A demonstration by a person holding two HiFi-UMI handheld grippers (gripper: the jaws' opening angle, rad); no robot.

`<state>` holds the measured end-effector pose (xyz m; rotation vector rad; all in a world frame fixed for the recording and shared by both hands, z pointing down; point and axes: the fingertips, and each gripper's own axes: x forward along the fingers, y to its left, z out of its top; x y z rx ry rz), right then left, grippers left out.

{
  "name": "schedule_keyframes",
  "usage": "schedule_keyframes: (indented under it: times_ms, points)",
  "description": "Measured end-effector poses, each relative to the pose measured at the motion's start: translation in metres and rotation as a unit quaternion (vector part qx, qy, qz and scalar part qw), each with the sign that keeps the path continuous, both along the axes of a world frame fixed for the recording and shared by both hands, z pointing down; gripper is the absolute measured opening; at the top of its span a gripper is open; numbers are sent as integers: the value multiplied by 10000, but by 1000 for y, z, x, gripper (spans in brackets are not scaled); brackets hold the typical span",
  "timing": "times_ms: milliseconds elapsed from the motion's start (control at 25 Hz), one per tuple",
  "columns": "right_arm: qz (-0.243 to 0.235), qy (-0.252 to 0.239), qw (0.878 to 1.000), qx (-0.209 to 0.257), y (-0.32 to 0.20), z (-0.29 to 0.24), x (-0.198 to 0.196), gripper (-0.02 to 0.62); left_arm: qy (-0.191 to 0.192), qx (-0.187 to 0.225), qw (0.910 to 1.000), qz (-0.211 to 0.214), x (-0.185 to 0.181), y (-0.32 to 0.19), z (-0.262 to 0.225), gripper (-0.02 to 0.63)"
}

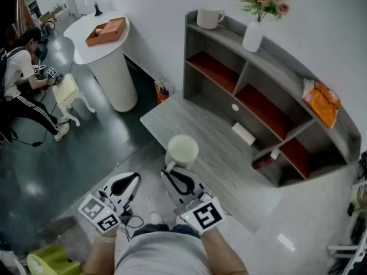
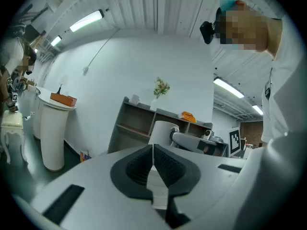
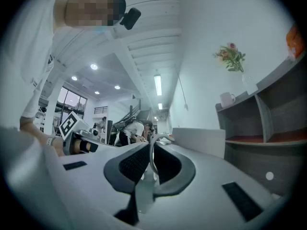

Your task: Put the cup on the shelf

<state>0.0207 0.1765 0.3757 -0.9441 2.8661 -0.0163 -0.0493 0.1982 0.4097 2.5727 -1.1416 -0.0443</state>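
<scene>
Right gripper (image 1: 172, 173) pinches white cup (image 1: 182, 150) by its handle, facing grey shelf (image 1: 281, 62).
Left gripper (image 1: 133, 181) jaws pressed together, empty; mug (image 1: 209, 18), flower vase (image 1: 253, 35) and orange packet (image 1: 322, 102) occupy the top; lower items indistinct.

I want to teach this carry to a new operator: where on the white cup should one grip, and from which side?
Grip it by its handle, coming from the person's side. The cup is upright with its mouth up and its thin loop pointing back toward the person. Its round body looks too wide for the jaws. The right hand-held gripper is shut on that loop.
</scene>
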Motion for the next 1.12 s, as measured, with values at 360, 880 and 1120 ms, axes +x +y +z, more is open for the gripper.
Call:
schedule_keyframes:
  times_ms: [360,880,1120]
  points:
    - [180,105,9998,38,18,-1,-24,37,28,181,9998,111,-25,23,-7,23]
    - [589,113,9982,-68,27,0,-66,38,155,311,9984,452,-81,36,-5,23]
    - [711,212,9972,65,16,-4,-71,38,157,320,9978,564,-86,27,-5,23]
